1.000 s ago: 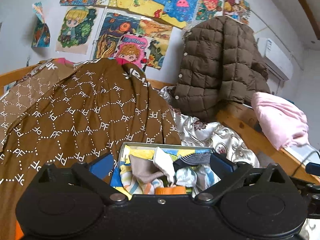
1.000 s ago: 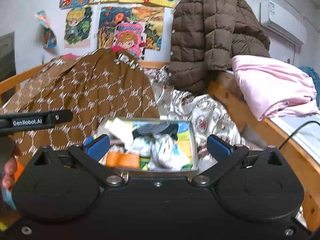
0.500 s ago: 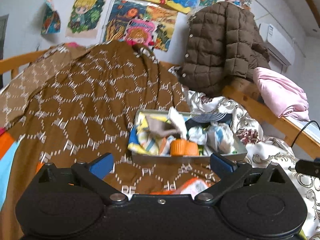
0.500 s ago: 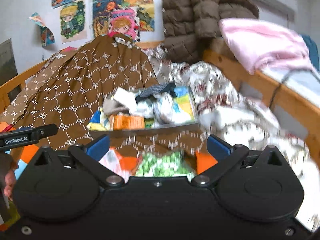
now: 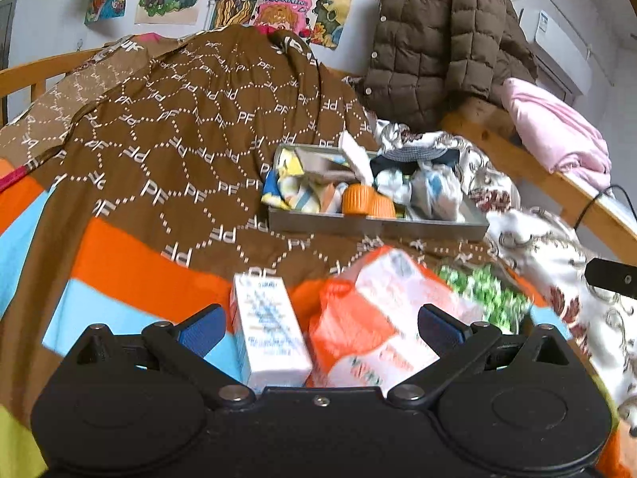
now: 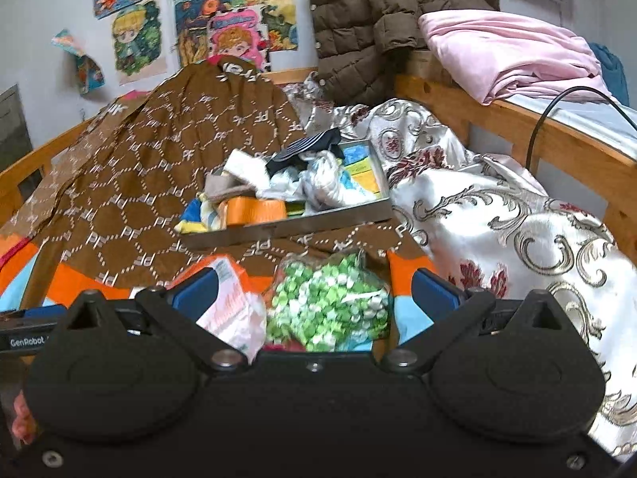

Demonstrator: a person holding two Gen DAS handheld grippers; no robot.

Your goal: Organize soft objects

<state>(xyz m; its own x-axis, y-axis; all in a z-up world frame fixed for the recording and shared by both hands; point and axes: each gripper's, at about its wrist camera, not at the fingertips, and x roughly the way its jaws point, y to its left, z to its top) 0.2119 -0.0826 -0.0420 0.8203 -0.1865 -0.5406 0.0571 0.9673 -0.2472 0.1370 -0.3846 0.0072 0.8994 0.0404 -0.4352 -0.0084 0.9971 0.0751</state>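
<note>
A grey metal tray [image 5: 378, 226] [image 6: 286, 228] sits on the brown patterned blanket, filled with rolled socks and cloths, including an orange roll [image 5: 368, 201] [image 6: 256, 210]. Nearer lie a white and blue box [image 5: 266, 330], an orange and white soft pack [image 5: 382, 318] [image 6: 235, 310] and a clear bag of green and white pieces [image 6: 330, 298] [image 5: 485, 290]. My left gripper [image 5: 320, 324] is open above the box and the orange pack, holding nothing. My right gripper [image 6: 314, 292] is open over the green bag, holding nothing.
The brown "PF" blanket [image 5: 179, 127] covers the bed, with orange and blue stripes at the near left. A white floral quilt [image 6: 517, 223] lies to the right. Behind stand a wooden rail [image 6: 517, 127], a brown puffer jacket [image 5: 438, 40] and pink bedding [image 6: 509, 51].
Both grippers have pulled back from the tray and tipped downwards, so the box, the orange pack and the green bag now show between the fingers. Both stay open.
</note>
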